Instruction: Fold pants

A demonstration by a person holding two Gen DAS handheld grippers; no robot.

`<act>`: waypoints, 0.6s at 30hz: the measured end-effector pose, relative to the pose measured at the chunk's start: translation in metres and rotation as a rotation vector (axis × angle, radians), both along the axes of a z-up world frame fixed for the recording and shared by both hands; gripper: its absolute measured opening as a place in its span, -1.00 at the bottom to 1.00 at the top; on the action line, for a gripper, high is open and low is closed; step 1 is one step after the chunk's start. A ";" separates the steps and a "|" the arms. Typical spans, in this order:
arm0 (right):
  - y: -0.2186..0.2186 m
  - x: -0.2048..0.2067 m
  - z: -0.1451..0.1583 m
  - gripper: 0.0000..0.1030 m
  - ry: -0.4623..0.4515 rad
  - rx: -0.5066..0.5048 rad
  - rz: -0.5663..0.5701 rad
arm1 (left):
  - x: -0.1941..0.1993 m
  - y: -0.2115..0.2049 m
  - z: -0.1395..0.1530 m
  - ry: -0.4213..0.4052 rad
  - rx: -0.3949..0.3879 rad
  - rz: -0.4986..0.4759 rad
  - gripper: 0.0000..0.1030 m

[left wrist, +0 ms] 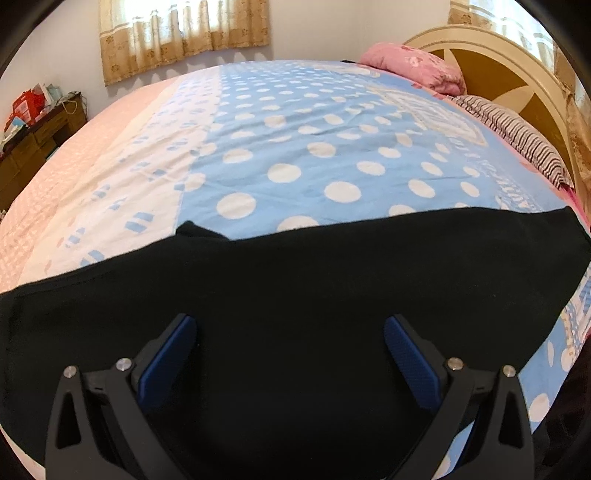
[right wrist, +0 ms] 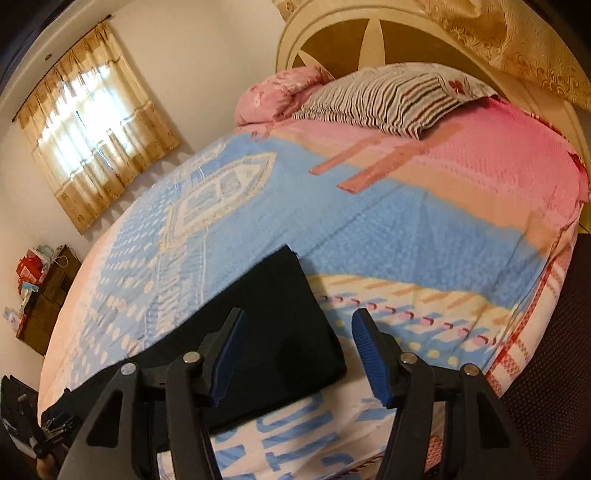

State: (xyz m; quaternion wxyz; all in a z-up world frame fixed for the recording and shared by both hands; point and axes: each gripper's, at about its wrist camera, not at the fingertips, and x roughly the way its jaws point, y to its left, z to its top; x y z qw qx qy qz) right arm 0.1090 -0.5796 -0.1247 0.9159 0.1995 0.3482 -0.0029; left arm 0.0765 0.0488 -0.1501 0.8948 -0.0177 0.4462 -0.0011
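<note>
Surface: a bed covered by a blue quilt with white dots (left wrist: 314, 155) was seen.
Pants: black fabric pants (left wrist: 295, 280) were laid flat along its near edge.
Left gripper (left wrist: 290, 332): held spread wide above the pants, nothing gripped.
Right gripper (right wrist: 297, 332): held apart over the pants' end, nothing gripped.

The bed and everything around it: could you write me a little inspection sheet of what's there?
Surface: bed with a blue polka-dot bedspread, lightly wrinkled.
Job's things: black pants lying flat along the near edge; fold state unclear.
Clutter: striped pillow and pink quilt by the headboard.
Grippers: left gripper over the pants, jaws open; right gripper at the pants' end, jaws open.
Cables: nothing seen.
Surroundings: curtained window; wooden dresser with boxes on top.
</note>
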 end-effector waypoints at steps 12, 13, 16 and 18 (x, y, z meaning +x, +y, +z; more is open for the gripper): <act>0.000 0.002 -0.011 -0.02 0.079 0.045 0.052 | -0.001 0.000 -0.006 -0.025 0.008 0.001 1.00; -0.002 0.003 -0.013 -0.20 0.068 0.055 0.055 | -0.001 0.000 -0.006 -0.026 0.008 0.000 1.00; -0.007 0.002 -0.016 -0.64 0.061 0.059 0.037 | -0.001 0.000 -0.006 -0.024 0.008 0.001 1.00; -0.009 0.000 -0.017 -0.72 0.040 0.119 0.068 | -0.001 0.000 -0.006 -0.021 0.007 0.001 1.00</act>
